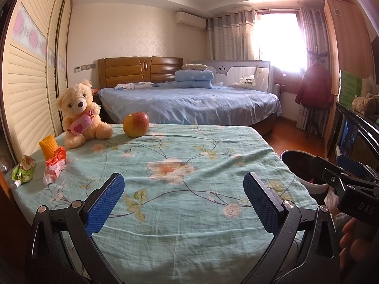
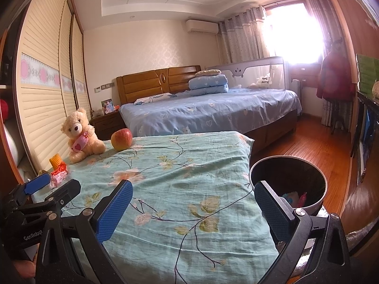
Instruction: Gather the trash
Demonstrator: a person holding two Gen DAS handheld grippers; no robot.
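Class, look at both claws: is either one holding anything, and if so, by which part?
Nothing is held. The left claw and the right claw both stand open and empty above the floral cloth.

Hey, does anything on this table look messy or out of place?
Yes: at the table's left edge a crumpled orange-and-white wrapper and a squashed green drink pouch lie loose, apart from the trash bin. The teddy bear and apple sit upright.

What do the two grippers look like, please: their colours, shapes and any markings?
Both the left gripper and right gripper have black, speckled metal arms with silver rivets, ending in flat rectangular blue textured pads. White lettering shows on the bodies: "DAS" on the right, "GenRobo" on the left.
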